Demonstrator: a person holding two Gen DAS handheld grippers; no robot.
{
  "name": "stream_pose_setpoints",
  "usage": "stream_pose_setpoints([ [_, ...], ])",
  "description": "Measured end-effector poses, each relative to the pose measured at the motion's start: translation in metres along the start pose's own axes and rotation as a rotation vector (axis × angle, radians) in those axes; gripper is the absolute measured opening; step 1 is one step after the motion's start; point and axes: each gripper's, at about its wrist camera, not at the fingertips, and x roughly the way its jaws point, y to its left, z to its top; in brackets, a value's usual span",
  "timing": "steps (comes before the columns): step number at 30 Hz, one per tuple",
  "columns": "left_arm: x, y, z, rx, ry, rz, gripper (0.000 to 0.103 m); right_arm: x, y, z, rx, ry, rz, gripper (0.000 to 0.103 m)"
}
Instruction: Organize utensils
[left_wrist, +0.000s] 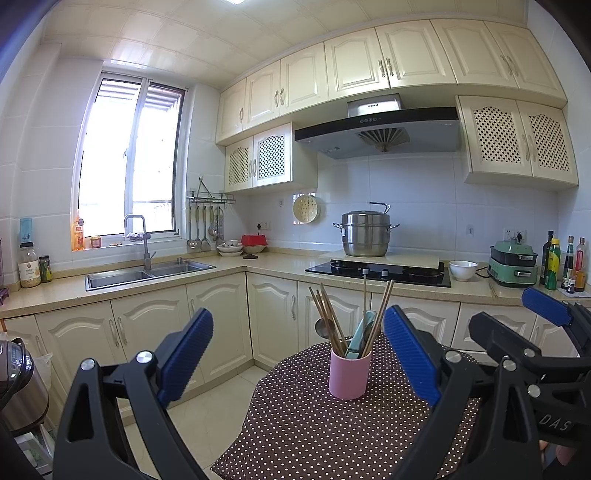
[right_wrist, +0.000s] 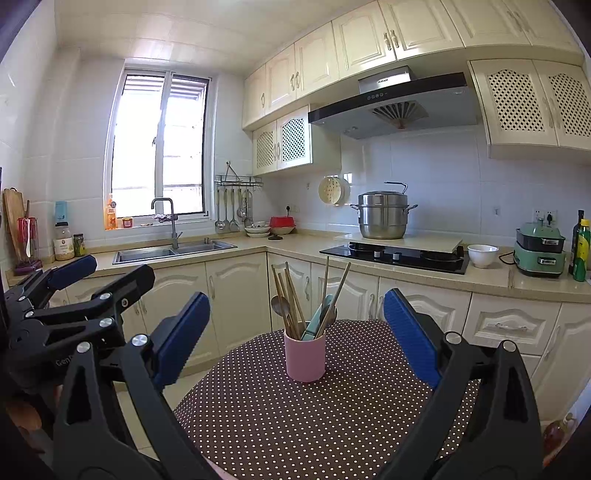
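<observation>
The left gripper (left_wrist: 297, 354) hangs above the near part of a round table, its blue-padded fingers (left_wrist: 186, 354) spread wide and holding nothing. The right gripper (right_wrist: 295, 338) hovers beside it at much the same height, equally wide and empty; each gripper shows at the edge of the other's view.

Framed between both pairs of fingers stands a pink utensil cup (left_wrist: 349, 373), upright on the brown polka-dot tablecloth (left_wrist: 314, 424), toward the table's far edge. Wooden chopsticks (left_wrist: 328, 317) lean out of it to the left and right, a metal spoon (left_wrist: 322, 326) rests bowl-up against its left rim, and a pale teal utensil (left_wrist: 360, 336) sits in the middle.

Beyond the table runs the kitchen counter (right_wrist: 303, 245): a double sink (right_wrist: 173, 253) under the window at left, a black hob (right_wrist: 395, 256) with a steel steamer pot (right_wrist: 382, 216) behind it, a white bowl (right_wrist: 482, 254) and a green electric cooker (right_wrist: 539, 251) toward the right end.
</observation>
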Motion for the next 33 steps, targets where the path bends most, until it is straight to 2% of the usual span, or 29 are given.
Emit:
stream_pose_setpoints([
  [17, 0.001, 0.001, -0.002, 0.001, 0.006, 0.001, 0.092, 0.002, -0.002, 0.0, 0.003, 0.006, 0.002, 0.093],
  [33, 0.035, -0.006, -0.007, 0.018, 0.055, 0.018, 0.092, 0.031, -0.017, -0.007, 0.027, 0.031, 0.009, 0.094],
])
